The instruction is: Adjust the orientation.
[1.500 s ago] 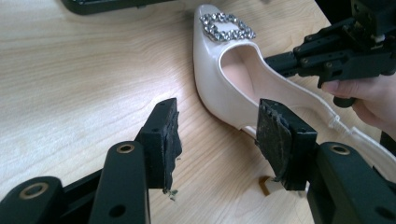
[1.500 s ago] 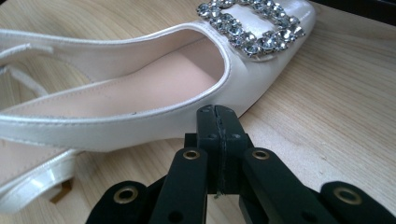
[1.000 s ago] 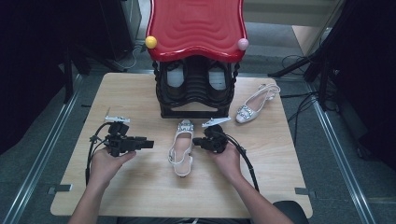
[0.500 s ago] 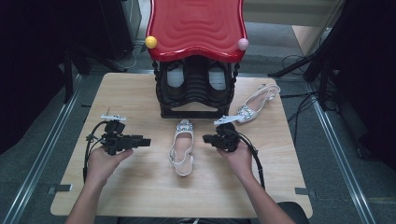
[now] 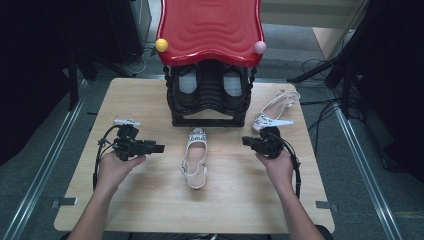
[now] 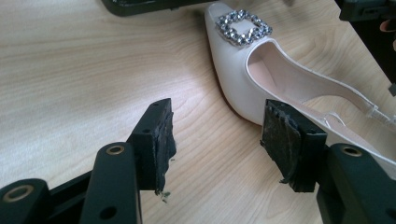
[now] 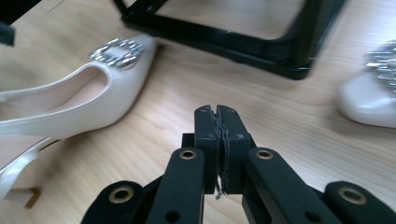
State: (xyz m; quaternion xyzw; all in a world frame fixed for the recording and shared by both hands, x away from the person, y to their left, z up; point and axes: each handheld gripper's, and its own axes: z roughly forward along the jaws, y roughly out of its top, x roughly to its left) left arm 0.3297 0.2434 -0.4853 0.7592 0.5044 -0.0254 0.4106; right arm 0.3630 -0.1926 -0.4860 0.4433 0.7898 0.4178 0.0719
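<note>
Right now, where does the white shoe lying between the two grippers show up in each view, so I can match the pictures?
High view: the white shoe lies mid-table, toe toward the black rack.
Left gripper view: upper right, beyond the open jaws, its rhinestone buckle near the top.
Right gripper view: at the left edge, left of the shut jaws.
Shared landmark: the rack's black base bar, just past the shoe's toe in all three.

White slingback shoe (image 5: 195,157) with rhinestone buckle lies upright mid-table, toe toward rack.
</note>
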